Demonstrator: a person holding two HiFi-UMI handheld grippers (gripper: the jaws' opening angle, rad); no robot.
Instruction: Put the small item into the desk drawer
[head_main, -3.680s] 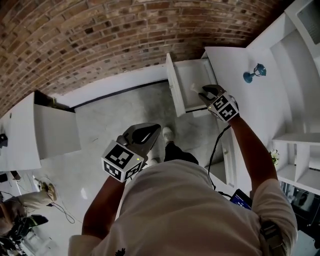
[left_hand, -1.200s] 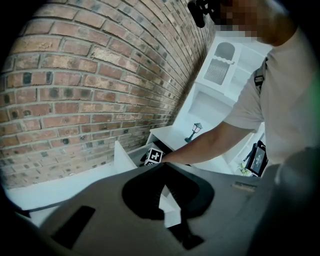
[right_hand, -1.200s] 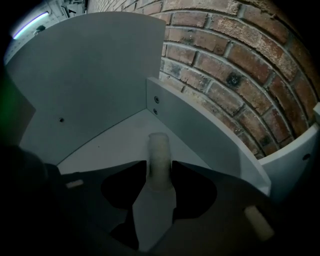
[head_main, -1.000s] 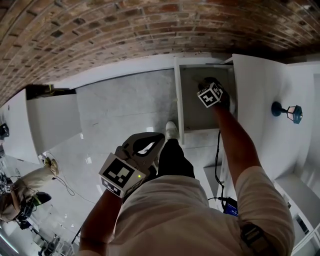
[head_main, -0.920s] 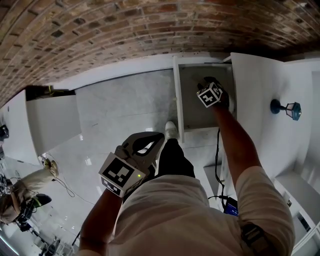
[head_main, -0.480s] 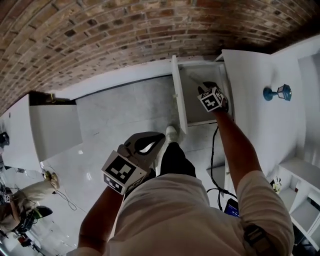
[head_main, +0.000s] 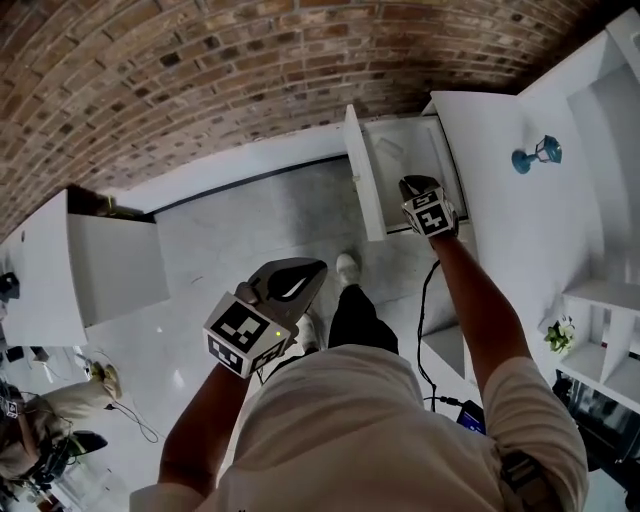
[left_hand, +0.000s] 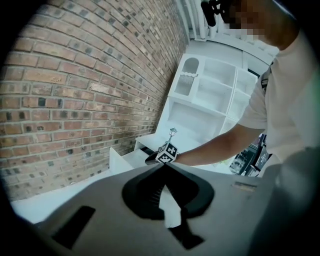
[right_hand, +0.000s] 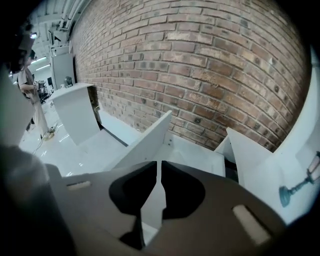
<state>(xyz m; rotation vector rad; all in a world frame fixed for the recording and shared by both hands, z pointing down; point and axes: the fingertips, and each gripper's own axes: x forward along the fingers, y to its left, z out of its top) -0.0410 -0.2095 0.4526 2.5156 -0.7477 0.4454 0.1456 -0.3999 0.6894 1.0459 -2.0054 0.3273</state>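
One small pale item (head_main: 386, 149) lies inside the open desk drawer (head_main: 366, 195).

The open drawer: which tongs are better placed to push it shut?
Right. The right tongs hang over the drawer, jaws closing on nothing. The left tongs are shut, near the person's body, apart from it.

The person wears a white short-sleeved T-shirt (head_main: 370, 430), dark trousers (head_main: 360, 315) and a white shoe (head_main: 346, 268).
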